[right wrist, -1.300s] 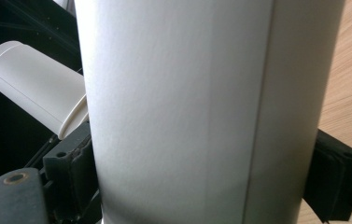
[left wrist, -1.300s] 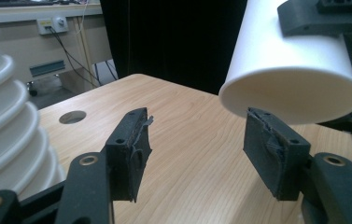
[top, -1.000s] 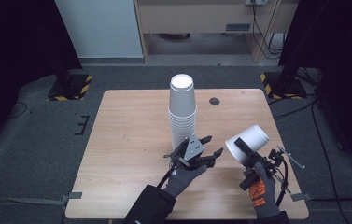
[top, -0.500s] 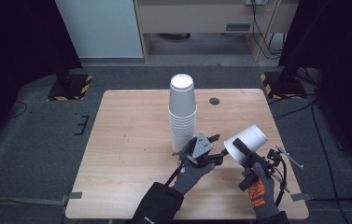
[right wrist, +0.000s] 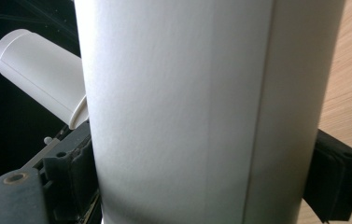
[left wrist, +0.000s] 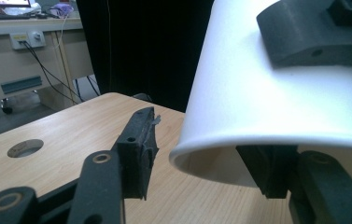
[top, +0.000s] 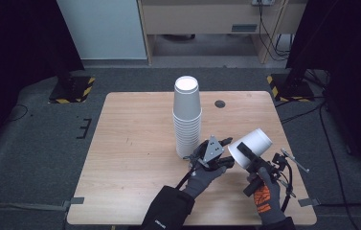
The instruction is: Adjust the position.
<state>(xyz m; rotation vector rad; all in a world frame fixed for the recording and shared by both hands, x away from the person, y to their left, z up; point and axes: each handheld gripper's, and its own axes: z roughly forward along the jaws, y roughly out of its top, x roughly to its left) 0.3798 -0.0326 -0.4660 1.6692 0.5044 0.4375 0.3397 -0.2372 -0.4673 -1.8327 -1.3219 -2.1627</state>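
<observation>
Right tongs (top: 246, 154): clamped on a single white cup (top: 251, 144), one jaw on either side of its wall; in the right gripper view the cup's side (right wrist: 201, 107) stands between both black jaws.
Left tongs (top: 226, 148): jaws apart, nothing between them that they pinch; in the left gripper view (left wrist: 201, 154) the open rim of the cup hangs in the gap without either jaw pressing on it.
Change over the last second: the left tongs have slid from just in front of the stack toward the right tongs, and their tips now sit right at the cup's mouth; the right tongs have tipped the cup a little more toward them.
Cup: held tilted above the table (top: 135, 158), mouth turned down and toward the left tongs, base pointing up and away from the right tongs.
Stack of cups (top: 186, 117): upside down, just behind the left tongs and apart from them; the same stack shows past the held cup in the right gripper view (right wrist: 38, 77).
Table hole (top: 220, 103): well beyond both tongs.
Meaning for the work: I judge a hand-over or a two-handed regrip is being set up; the left tongs look placed to close on the rim, which has not yet happened.
Risk: a thin paper rim may crush or slip if pinched off-centre.
</observation>
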